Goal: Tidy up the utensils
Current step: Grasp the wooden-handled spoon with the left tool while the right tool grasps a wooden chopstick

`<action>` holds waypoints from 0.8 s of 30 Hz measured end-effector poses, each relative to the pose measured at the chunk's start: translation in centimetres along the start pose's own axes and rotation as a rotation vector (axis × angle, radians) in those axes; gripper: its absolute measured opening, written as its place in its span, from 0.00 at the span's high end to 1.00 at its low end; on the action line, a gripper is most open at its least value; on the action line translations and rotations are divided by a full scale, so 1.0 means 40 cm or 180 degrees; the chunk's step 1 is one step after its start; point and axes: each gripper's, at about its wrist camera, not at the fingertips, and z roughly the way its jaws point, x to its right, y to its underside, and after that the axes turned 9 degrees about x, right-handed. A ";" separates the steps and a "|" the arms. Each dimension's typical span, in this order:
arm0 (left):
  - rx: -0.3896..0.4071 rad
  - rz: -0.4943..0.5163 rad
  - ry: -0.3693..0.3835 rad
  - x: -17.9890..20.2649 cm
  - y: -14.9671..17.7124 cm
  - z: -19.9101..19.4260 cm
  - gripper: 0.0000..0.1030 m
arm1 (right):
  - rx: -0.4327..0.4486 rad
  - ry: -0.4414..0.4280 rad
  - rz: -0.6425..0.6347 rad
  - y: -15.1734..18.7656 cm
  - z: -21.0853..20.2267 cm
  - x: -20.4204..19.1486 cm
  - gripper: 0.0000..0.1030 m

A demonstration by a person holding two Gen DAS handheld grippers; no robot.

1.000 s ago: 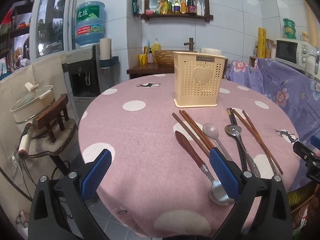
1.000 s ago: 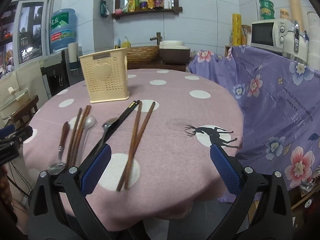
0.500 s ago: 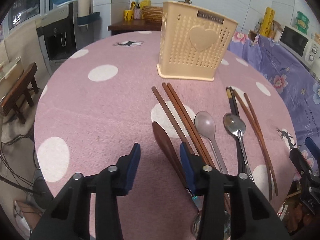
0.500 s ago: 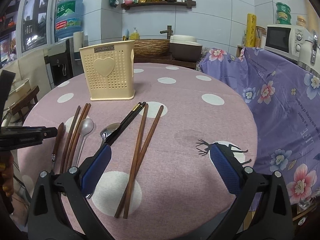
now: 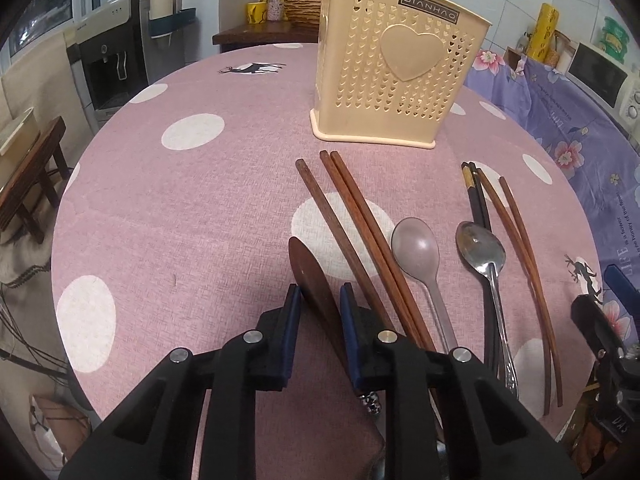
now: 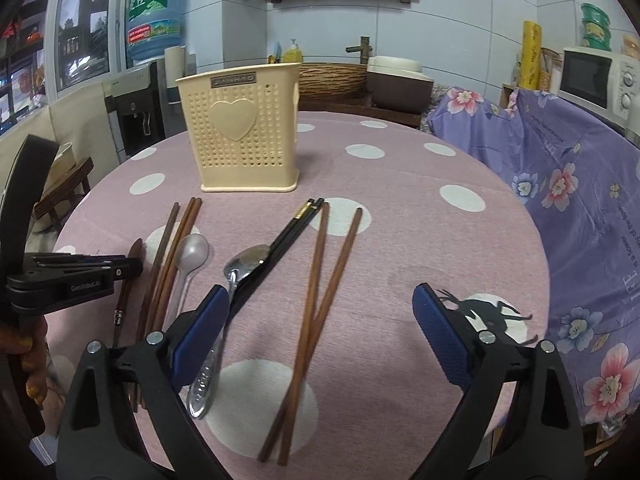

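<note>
Since the earlier frame the left gripper (image 5: 318,306) had closed around the wooden handle (image 5: 316,280) lying between its fingertips, while the right gripper (image 6: 320,320) hung open; a shallow pinch might let it slip.

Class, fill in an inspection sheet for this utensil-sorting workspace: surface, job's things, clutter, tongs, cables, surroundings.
Surface: round table, pink polka-dot cloth.
Job's things: cream utensil holder upright; brown chopsticks, pale spoon, metal spoon, black chopsticks, second brown pair lying flat.
Clutter: nothing seen.
Tongs: left tongs closing around wooden-handled utensil; right tongs open, empty.
Cables: cords below table's left edge.
Surroundings: water dispenser, microwave, floral cloth.
</note>
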 end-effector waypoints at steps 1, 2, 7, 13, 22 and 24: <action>-0.0007 0.0013 0.0007 -0.001 -0.004 0.003 0.80 | -0.0017 -0.0014 -0.0027 -0.002 0.007 -0.004 0.13; -0.0011 0.0023 0.0014 0.000 -0.007 0.006 0.81 | -0.0042 -0.0021 -0.0054 -0.006 0.016 -0.009 0.15; -0.0032 0.0045 0.0078 -0.006 -0.026 0.024 0.82 | -0.0167 -0.0101 -0.0100 -0.044 0.072 -0.010 0.26; -0.0069 0.0007 0.0119 -0.013 -0.035 0.034 0.81 | -0.0526 -0.0297 0.0113 -0.079 0.178 0.026 0.58; -0.0083 -0.0015 0.0105 -0.011 -0.041 0.042 0.73 | -0.0895 -0.0264 0.0181 -0.094 0.314 0.036 0.78; -0.0084 -0.0014 0.0094 -0.012 -0.041 0.041 0.72 | -0.0928 -0.0230 0.0140 -0.096 0.329 0.030 0.79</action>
